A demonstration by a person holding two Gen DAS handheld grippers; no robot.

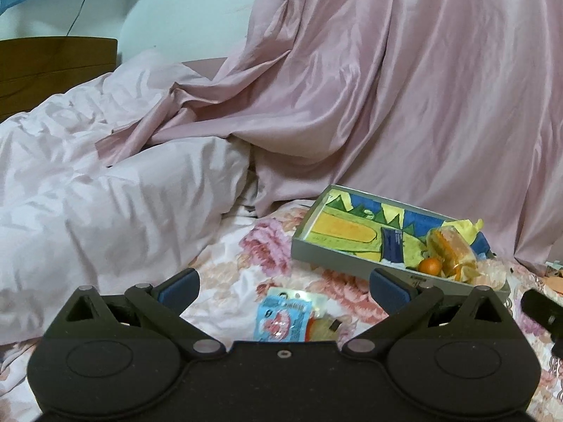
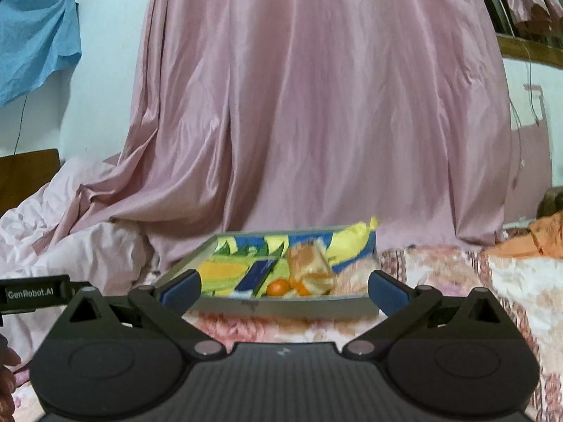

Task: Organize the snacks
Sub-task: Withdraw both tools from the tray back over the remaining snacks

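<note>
A grey tray (image 1: 316,253) with a blue, yellow and green picture inside lies on the flowered bedspread. In it sit a clear-wrapped bun (image 1: 450,249), a small orange (image 1: 430,266) and a dark blue packet (image 1: 393,246). A light blue snack packet (image 1: 285,320) lies on the bed between the fingers of my left gripper (image 1: 285,286), which is open above it. My right gripper (image 2: 285,290) is open too, facing the tray (image 2: 281,307) with the bun (image 2: 309,270), orange (image 2: 278,287) and blue packet (image 2: 257,274) just ahead. Nothing is held.
A pale pink duvet (image 1: 105,193) is bunched up at the left. A pink curtain (image 1: 387,88) hangs behind the tray. A wooden headboard (image 1: 52,66) stands far left. An orange cloth (image 2: 527,239) lies at the right. The other gripper's black body (image 1: 542,309) shows at the right edge.
</note>
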